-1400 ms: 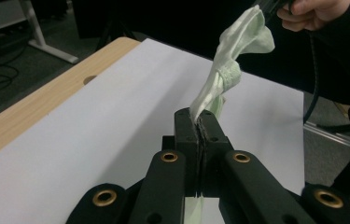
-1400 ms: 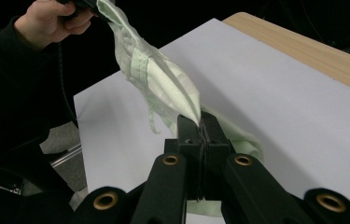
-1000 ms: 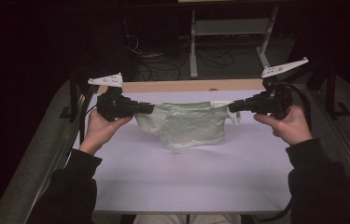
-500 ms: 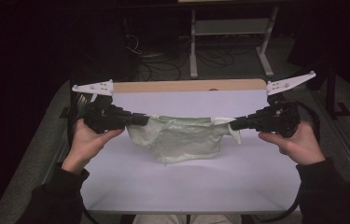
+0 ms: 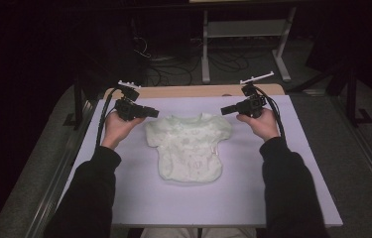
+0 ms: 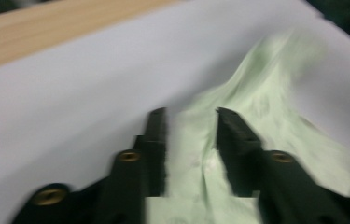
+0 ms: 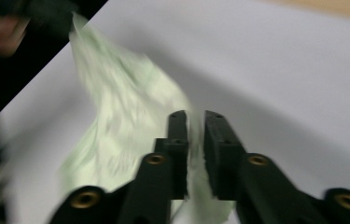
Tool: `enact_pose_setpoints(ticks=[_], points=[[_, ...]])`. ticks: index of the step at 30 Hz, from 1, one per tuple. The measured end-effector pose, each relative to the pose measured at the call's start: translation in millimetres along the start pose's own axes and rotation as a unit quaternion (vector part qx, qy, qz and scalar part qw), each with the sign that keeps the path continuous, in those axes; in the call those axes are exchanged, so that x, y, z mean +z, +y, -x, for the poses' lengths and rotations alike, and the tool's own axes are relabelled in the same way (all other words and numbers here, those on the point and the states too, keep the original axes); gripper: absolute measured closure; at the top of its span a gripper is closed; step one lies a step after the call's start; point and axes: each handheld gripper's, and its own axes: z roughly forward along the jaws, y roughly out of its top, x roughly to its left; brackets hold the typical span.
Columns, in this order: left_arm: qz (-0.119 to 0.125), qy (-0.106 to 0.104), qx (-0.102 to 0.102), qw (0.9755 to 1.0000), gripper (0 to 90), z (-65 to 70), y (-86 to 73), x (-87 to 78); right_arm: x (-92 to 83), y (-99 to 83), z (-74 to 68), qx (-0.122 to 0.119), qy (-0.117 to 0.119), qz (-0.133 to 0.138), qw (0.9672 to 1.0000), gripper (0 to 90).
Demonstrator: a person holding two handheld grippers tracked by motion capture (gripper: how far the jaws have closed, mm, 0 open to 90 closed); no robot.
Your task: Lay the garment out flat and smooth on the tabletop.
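1. There's a small pale green t-shirt lying spread out flat on the white surface, neck toward the far edge, hem toward the person.
2. The left gripper sits just beside the shirt's left sleeve. In the left gripper view its jaws are clearly apart, with green fabric running between them, so nothing's pinched.
3. The right gripper is close to the other sleeve. In the right gripper view the jaws have a narrow gap with a strip of cloth in it. Honestly can't tell if they're gripping it, it's blurry.
4. A wooden strip runs along the far edge of the surface.
5. Both hands wear dark sleeves.
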Motion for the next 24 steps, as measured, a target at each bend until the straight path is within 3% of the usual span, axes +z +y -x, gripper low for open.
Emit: enact_pose_setpoints(ticks=[1,3,4,6,8,10,13,18,24], points=[[0.015,0.009,-0.03,0.9994,57.5,-10.0,-5.2,3.5,0.0,0.0,0.0,0.0,0.0,0.0,1.0,66.2],[0.047,0.008,-0.08,0.9957,56.6,-25.1,-19.5,5.3,7.8,-5.4,15.3,0.037,-0.009,0.014,0.9992,67.4],[0.06,0.01,-0.096,0.9935,55.4,-29.5,-27.1,4.8,10.4,-12.7,19.3,0.033,-0.022,0.024,0.9989,65.5],[0.067,0.005,-0.106,0.992,51.6,-37.6,-41.1,4.6,11.0,-16.4,19.0,0.023,-0.033,0.027,0.9988,64.3],[0.059,0.019,-0.119,0.991,47.5,-42.9,-53.6,4.9,11.8,-21.7,19.8,0.012,-0.052,0.019,0.9984,60.7],[0.063,0.015,-0.139,0.9882,47.0,-47.5,-65.5,4.7,10.4,-28.9,21.3,0.013,-0.065,0.025,0.9975,54.3],[0.064,0.02,-0.148,0.9867,46.5,-49.1,-77.4,4.6,9.6,-31.7,21.9,0.013,-0.075,0.027,0.9967,50.3],[0.071,0.008,-0.169,0.9831,45.7,-50.4,-87.5,9.9,9.7,-38.1,26.7,0.032,-0.078,0.039,0.9957,37.7],[0.061,0.023,-0.16,0.9849,45.9,-42.0,-86.9,26.8,20.6,-47.1,33.5,0.052,-0.093,0.038,0.9936,34.4]])
